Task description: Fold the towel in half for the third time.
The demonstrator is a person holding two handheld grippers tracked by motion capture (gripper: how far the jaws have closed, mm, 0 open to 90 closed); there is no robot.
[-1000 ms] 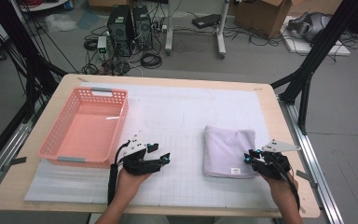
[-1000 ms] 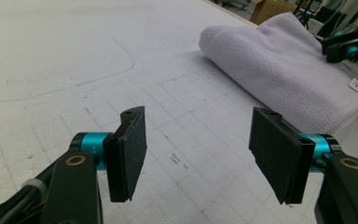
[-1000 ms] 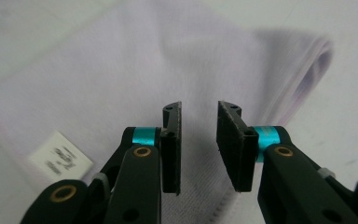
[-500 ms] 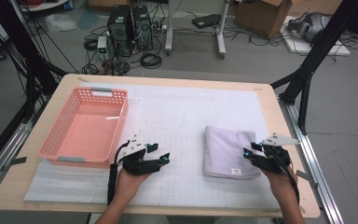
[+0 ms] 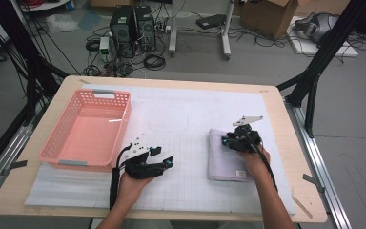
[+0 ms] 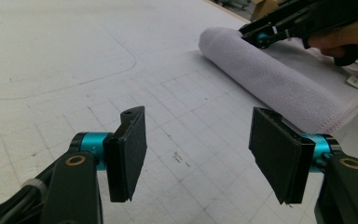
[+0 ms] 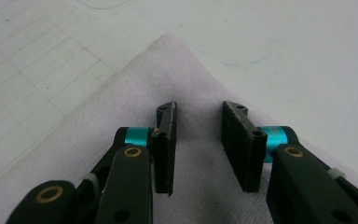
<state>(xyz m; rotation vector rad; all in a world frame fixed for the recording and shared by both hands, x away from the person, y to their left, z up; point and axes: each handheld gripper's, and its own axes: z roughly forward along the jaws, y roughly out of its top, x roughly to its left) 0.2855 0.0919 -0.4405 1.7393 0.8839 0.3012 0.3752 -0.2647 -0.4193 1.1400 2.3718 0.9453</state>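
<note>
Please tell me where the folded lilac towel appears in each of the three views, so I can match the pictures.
High view: the folded lilac towel lies right of centre, under the right gripper.
Left gripper view: upper right, a rolled edge beyond the open jaws.
Right gripper view: centre and bottom, beneath the jaws.
Shared landmark: the gridded white mat.

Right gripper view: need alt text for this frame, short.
The right hand-held gripper hangs over a folded pale lilac towel, near one of its corners, jaws parted with a gap and towel visible between them, no cloth pinched. The jaws have just been closing. Past the towel lies the white gridded table mat.
</note>
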